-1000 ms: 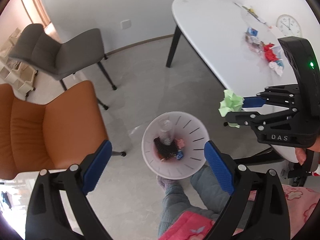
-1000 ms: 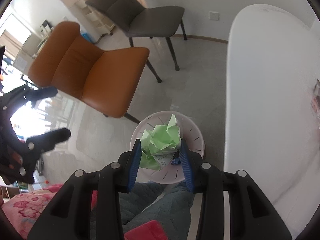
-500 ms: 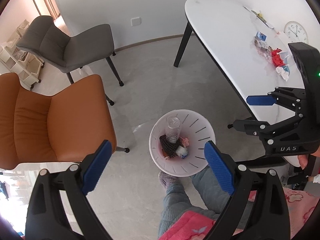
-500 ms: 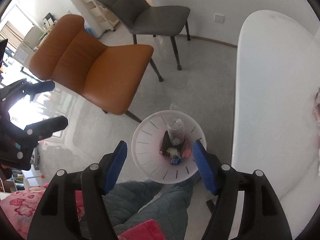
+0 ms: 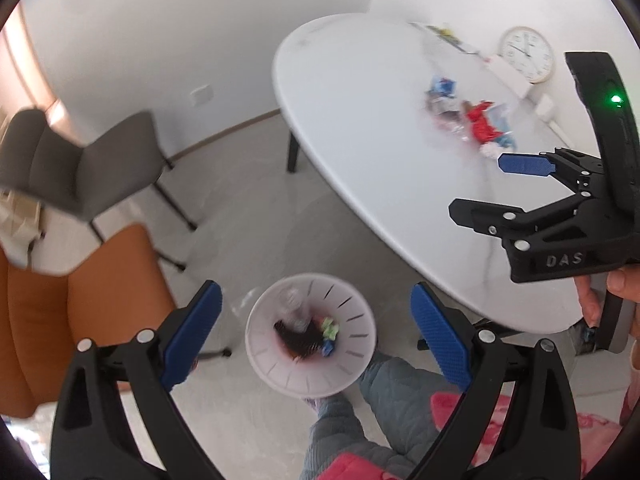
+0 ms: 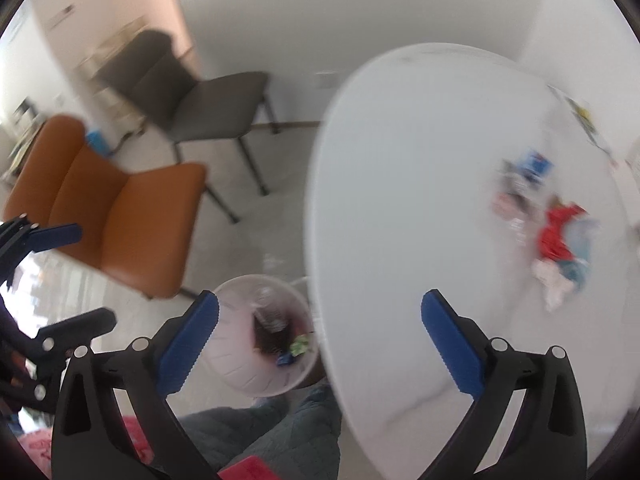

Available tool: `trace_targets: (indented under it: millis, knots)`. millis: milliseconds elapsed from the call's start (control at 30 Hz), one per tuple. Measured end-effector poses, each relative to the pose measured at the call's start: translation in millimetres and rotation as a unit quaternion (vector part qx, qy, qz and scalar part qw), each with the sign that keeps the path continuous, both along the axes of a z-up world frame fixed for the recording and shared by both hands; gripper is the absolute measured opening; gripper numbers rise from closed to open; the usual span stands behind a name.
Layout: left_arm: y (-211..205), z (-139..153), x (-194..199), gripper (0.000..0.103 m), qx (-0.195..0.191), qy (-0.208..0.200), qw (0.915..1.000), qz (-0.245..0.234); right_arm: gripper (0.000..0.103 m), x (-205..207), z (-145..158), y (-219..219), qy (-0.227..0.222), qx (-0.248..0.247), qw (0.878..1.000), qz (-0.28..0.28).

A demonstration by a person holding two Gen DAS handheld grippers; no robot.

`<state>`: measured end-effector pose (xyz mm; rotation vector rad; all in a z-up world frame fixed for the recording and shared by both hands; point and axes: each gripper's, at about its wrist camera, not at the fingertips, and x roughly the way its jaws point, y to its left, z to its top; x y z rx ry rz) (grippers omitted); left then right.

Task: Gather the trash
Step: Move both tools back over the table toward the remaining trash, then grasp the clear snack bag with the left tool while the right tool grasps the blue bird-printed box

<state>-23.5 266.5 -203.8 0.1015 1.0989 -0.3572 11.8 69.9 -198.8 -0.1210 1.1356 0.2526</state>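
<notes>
A white slotted waste bin (image 5: 352, 360) stands on the floor beside the table; it also shows in the right wrist view (image 6: 240, 368). In it lie a clear bottle, a dark mesh piece and the crumpled green paper ball (image 5: 330, 326) (image 6: 300, 346). My left gripper (image 5: 315, 288) hangs open above the bin, holding nothing. My right gripper (image 6: 320, 296) is over the table edge with its jaws opening and nothing between them; the left wrist view shows it at the right (image 5: 476, 184). A pile of trash with a red wrapper (image 5: 480, 124) (image 6: 556, 236) lies on the white table (image 5: 360, 120).
An orange chair (image 5: 80, 320) and a grey chair (image 5: 100, 168) stand left of the bin. A person's legs in grey quilted trousers (image 5: 384, 392) are just below the bin. A round clock (image 5: 527, 54) leans at the table's far side. A hand (image 5: 616, 280) holds the right gripper.
The right gripper let go of the green paper ball, which now lies in the bin, and its jaws spread wide. Both grippers rose and swung toward the table.
</notes>
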Motion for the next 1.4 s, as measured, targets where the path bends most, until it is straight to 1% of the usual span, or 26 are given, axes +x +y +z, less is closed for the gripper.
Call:
trace_targets:
  millis: [67, 167, 300, 433, 533, 700, 900, 1067, 1133, 1233, 1400]
  knots:
    - [-17, 8, 8, 0.095, -0.009, -0.010, 0.9997, -0.022, 0.100, 2, 5, -21, -0.006, 0.001, 1.000, -0.024]
    - [-43, 17, 20, 0.095, -0.013, -0.021, 0.9989, -0.041, 0.100, 7, 9, -53, -0.013, 0.000, 0.999, -0.051]
    - [-81, 23, 37, 0.095, -0.024, -0.032, 0.9974, -0.061, 0.100, 16, 7, -92, -0.015, 0.000, 0.998, -0.067]
    - [-128, 16, 67, 0.095, -0.023, -0.022, 0.9973, -0.066, 0.100, 37, 1, -141, -0.012, -0.002, 0.997, -0.074]
    - [-160, 11, 90, 0.095, -0.042, -0.012, 0.9967, -0.068, 0.100, 53, -1, -170, -0.011, -0.002, 0.997, -0.079]
    - [-212, 1, 131, 0.095, -0.062, 0.002, 0.9959, -0.066, 0.100, 89, -3, -224, -0.013, -0.001, 0.996, -0.087]
    - [-273, -18, 175, 0.095, -0.082, 0.017, 0.9945, -0.063, 0.100, 140, -7, -284, -0.020, 0.006, 0.995, -0.101]
    - [-317, -45, 212, 0.095, -0.068, 0.036, 0.9943, -0.073, 0.100, 179, -18, -316, -0.021, 0.016, 0.994, -0.104]
    - [-332, -58, 225, 0.095, -0.063, 0.046, 0.9939, -0.078, 0.100, 193, -24, -324, -0.020, 0.019, 0.995, -0.101]
    - [-354, -79, 243, 0.095, -0.044, 0.057, 0.9936, -0.087, 0.100, 209, -35, -330, -0.017, 0.024, 0.995, -0.094]
    - [-368, -107, 262, 0.095, -0.024, 0.077, 0.9931, -0.085, 0.100, 233, -53, -332, -0.009, 0.035, 0.996, -0.082]
